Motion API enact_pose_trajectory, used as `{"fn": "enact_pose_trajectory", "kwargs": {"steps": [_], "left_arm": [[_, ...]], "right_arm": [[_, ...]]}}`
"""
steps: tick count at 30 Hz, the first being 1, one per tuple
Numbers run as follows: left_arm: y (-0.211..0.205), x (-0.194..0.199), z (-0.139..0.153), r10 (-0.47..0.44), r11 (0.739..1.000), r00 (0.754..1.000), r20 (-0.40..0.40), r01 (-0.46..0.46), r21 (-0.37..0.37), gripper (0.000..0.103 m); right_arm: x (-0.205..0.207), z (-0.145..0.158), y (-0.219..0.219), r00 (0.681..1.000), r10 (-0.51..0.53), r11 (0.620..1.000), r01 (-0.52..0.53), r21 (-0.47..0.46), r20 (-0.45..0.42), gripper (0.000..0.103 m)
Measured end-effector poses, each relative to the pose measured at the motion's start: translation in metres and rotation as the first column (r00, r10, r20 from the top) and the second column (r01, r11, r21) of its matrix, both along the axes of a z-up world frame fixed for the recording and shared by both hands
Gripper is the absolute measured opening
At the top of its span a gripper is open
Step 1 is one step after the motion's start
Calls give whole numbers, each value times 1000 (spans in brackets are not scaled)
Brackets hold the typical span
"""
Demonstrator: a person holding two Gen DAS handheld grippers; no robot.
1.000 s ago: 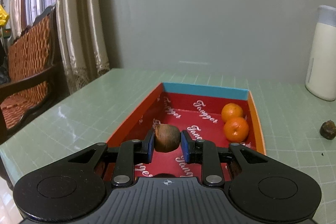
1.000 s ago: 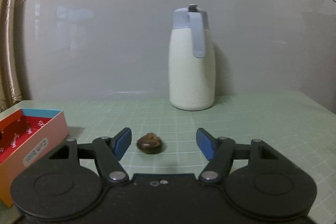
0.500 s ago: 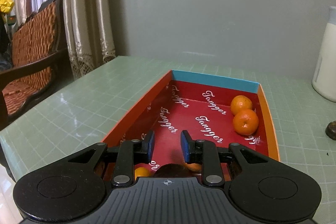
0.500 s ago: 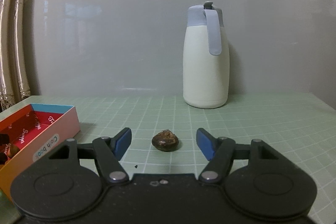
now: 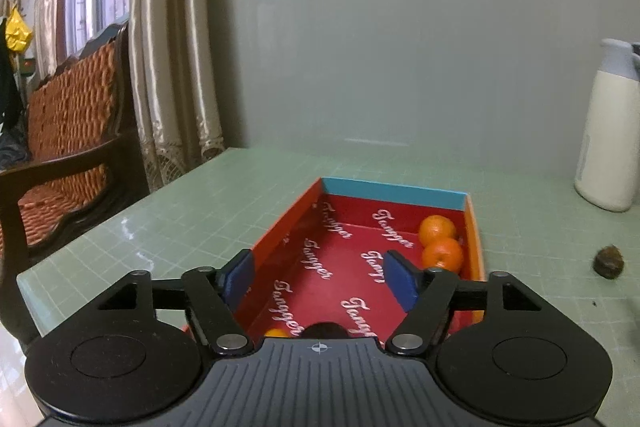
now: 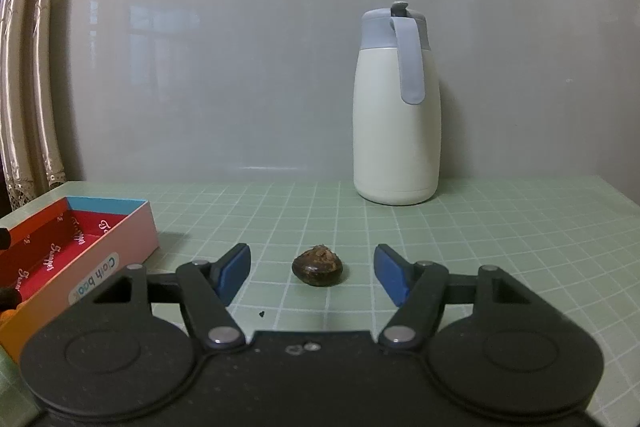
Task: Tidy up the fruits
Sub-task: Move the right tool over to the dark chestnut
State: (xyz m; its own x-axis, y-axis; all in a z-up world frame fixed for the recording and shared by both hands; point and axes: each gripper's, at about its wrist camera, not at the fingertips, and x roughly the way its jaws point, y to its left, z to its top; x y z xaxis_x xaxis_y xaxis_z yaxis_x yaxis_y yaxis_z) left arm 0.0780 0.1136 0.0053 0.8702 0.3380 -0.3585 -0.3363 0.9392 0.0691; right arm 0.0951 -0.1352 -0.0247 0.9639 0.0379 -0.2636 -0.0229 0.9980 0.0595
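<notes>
My left gripper (image 5: 318, 277) is open and empty above the red box (image 5: 280, 239). Two oranges (image 5: 442, 254) lie at the box's far right side. A dark brown fruit (image 5: 324, 329) and a bit of another orange (image 5: 276, 332) show at the box's near end, mostly hidden by the gripper body. My right gripper (image 6: 312, 275) is open, with a brown fruit (image 6: 317, 265) on the table just ahead between its fingers, not touching them. That fruit also shows in the left wrist view (image 5: 608, 261). The box also shows in the right wrist view (image 6: 120, 247).
A white jug with a grey lid (image 6: 396, 107) stands at the back of the green grid table (image 6: 480, 227), by the wall. A wooden chair (image 5: 68, 155) and curtains (image 5: 172, 47) are off the table's left edge.
My left gripper let the brown fruit go into the box's near end, then opened wide and drew back. My right gripper shifted left, so the loose brown fruit now sits centred between its fingers.
</notes>
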Motion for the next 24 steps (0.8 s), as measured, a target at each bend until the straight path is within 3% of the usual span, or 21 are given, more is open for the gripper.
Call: {"fn": "enact_pose_trajectory", "kwargs": {"steps": [10, 14, 24], "left_arm": [[-17, -33, -5, -10, 998, 1000, 29, 8, 58, 85], [-14, -42, -6, 7, 999, 999, 38, -9, 48, 90], [0, -42, -15, 50, 999, 999, 18, -50, 6, 90]], "right_arm": [[8, -3, -11, 998, 18, 999, -15, 38, -60, 69], [12, -5, -9, 997, 26, 999, -23, 45, -76, 69], [28, -12, 1, 991, 43, 999, -41, 17, -128, 69]]}}
